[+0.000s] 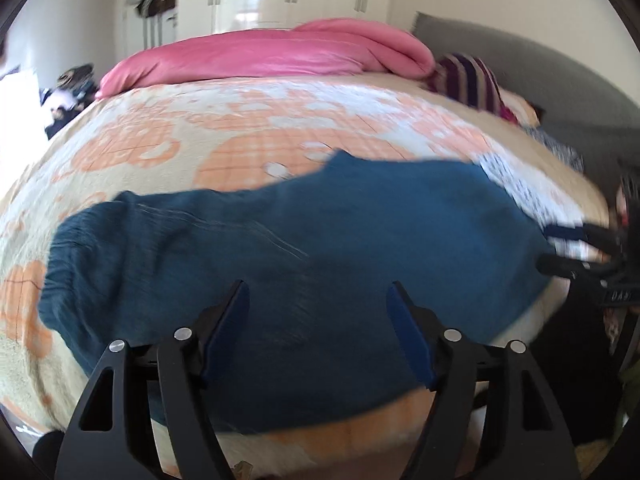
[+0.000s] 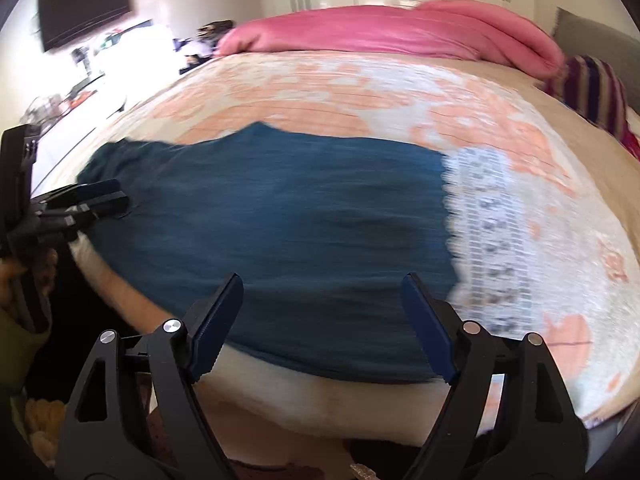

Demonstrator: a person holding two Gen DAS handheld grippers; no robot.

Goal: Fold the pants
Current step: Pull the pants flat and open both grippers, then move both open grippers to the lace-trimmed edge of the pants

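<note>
We find the teal pants [image 1: 280, 248] lying flat across the bed [image 1: 200, 128], lace hem at 3 o'clock. Left gripper [image 1: 318, 292] and right gripper [image 2: 322, 284] both hang spread and empty over the near edge, probably placed to pinch it for a fold.

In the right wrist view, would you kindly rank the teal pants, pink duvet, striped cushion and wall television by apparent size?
1. Teal pants, though nearest the camera.
2. Pink duvet.
3. Purple striped cushion and black wall television: too alike to rank.
</note>
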